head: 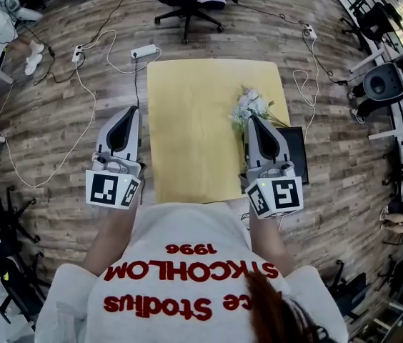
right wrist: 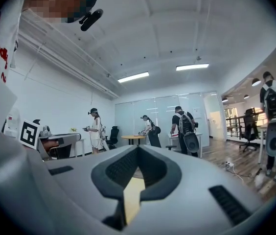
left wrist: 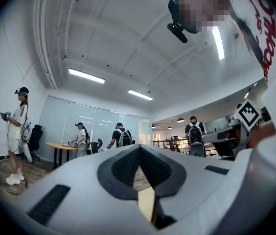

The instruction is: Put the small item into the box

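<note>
Fingers of the left gripper are pressed together on nothing, and those of the right gripper are likewise closed and empty. Both grippers hang at the near end of the table, the left one off its left edge over the floor, the right one over its right side.

Just past the right tips lies a bunch of white flowers, the only small thing on the table, so I take it for the item. The dark box sits at the table's right near corner, partly hidden by the right gripper; whether it rests on the table or beside it I cannot tell.

To do the pick well, the right jaws should spread before moving forward. They should close low on the stems rather than the soft blooms. The carry back to the box is short, so lift the bunch clear of the box's wall. The left gripper, well apart from the box, could come across to steady it.
</note>
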Tool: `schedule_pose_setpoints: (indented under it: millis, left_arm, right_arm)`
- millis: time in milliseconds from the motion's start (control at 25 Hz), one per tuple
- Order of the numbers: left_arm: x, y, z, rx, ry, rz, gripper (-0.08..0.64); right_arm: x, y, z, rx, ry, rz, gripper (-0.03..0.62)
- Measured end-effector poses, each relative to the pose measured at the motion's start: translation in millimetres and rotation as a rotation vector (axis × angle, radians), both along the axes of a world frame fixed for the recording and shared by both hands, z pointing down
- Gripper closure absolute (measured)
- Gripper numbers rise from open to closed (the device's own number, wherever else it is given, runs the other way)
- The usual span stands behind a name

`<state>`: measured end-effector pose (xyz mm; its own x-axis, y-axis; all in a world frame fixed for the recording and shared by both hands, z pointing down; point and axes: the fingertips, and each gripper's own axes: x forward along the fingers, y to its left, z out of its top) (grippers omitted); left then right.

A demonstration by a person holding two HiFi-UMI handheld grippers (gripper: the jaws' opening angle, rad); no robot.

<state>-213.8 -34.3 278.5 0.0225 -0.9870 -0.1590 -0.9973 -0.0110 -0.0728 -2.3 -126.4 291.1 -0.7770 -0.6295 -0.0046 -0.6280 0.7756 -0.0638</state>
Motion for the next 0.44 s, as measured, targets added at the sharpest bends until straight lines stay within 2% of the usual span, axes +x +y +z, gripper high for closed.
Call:
schedule_pose_setpoints:
  millis: [440]
  left_arm:
    - [-1.8,-4.4,2.5,0.0,0.007,0.006,0.554]
  right_arm:
    - [11.9,-10.4,1.5,-0.01,0.001,0.053,0.588]
